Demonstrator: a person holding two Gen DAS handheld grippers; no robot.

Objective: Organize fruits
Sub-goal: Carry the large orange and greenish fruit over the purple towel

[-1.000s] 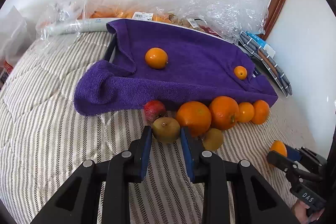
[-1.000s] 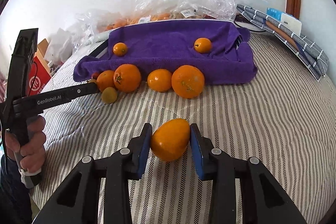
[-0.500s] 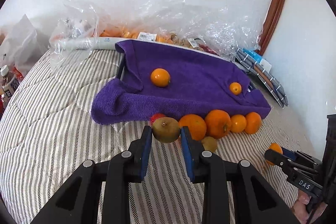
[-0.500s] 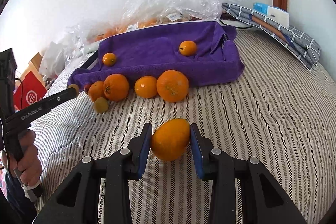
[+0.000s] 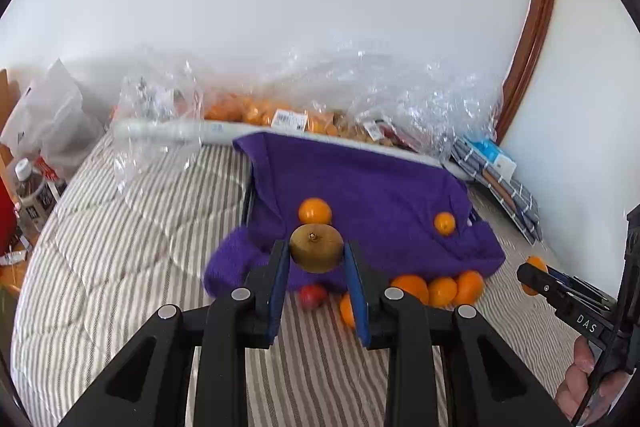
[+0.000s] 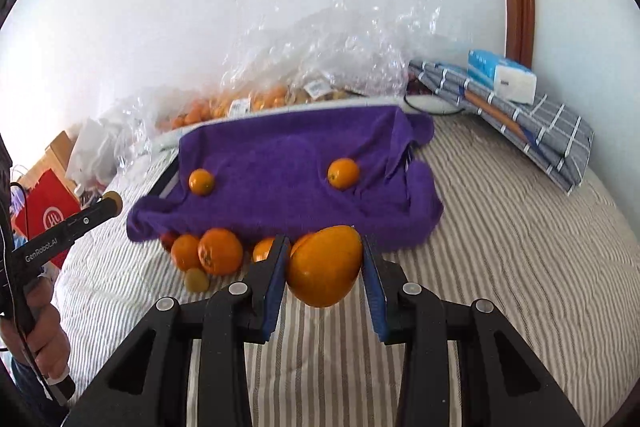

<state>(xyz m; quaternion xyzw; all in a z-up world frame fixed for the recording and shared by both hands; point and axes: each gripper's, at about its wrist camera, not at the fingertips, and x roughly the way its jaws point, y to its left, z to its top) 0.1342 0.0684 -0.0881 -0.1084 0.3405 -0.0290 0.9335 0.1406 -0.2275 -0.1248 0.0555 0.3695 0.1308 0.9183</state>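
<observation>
While the left gripper (image 5: 316, 259) clenches a brown kiwi (image 5: 316, 247) between its blue fingers (image 5: 278, 285), lifted above the striped bed (image 5: 120, 251), the right gripper (image 6: 324, 267) grips a large orange fruit (image 6: 325, 265). At twelve o'clock lies a purple towel (image 6: 280, 163) bearing two small oranges (image 6: 343, 173), with more oranges (image 6: 220, 251) along its near edge.

Left gripper (image 5: 316, 267) raised, pointed forward, blue-padded fingers (image 5: 277, 287) clamped on either side of a kiwi (image 5: 317, 247). Right gripper (image 6: 324, 279) likewise lifted, fingers (image 6: 374, 291) pinched around a large orange fruit (image 6: 325, 265). Left hand (image 6: 38, 331) wrapped round its black handle, seen at the edge of the right wrist view; right hand (image 5: 588, 383) gripping its handle low in the left wrist view.
</observation>
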